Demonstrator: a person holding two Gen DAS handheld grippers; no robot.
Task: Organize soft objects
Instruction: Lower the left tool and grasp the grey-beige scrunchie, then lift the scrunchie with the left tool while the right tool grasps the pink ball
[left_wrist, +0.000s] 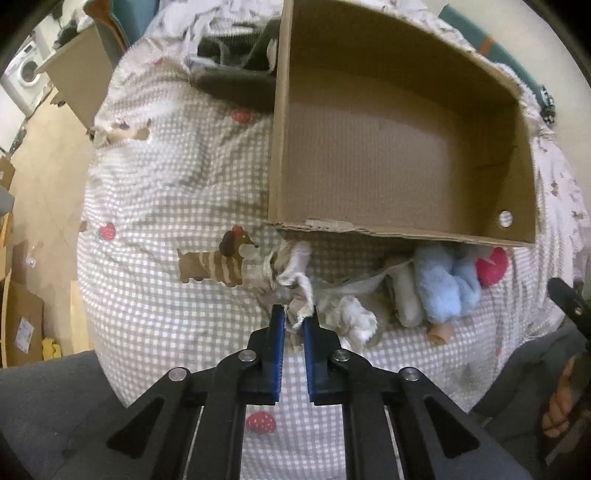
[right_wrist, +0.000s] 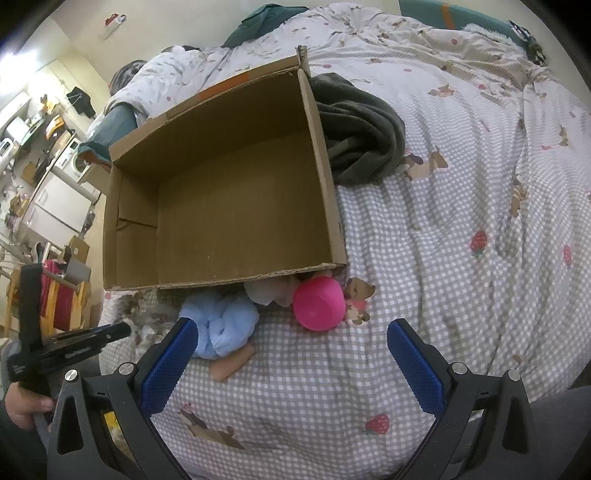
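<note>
**Gripping the first rag; box bare**

Pinching a crumpled white cloth (left_wrist: 301, 291) on the bed (left_wrist: 166, 192), the left gripper (left_wrist: 294, 317) has its jaws closed. Blue plush (right_wrist: 221, 325) and pink ball (right_wrist: 319, 304) lie beside the empty cardboard box (right_wrist: 325, 177). Right gripper (right_wrist: 291, 354) jaws gape, holding nothing.

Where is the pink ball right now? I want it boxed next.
In the right wrist view the pink ball lies on the bedspread outside the cardboard box's near right corner, right of the blue plush.

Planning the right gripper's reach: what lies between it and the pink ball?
Only bare checked bedsheet between the open right gripper and the pink ball, per the right wrist view.
</note>
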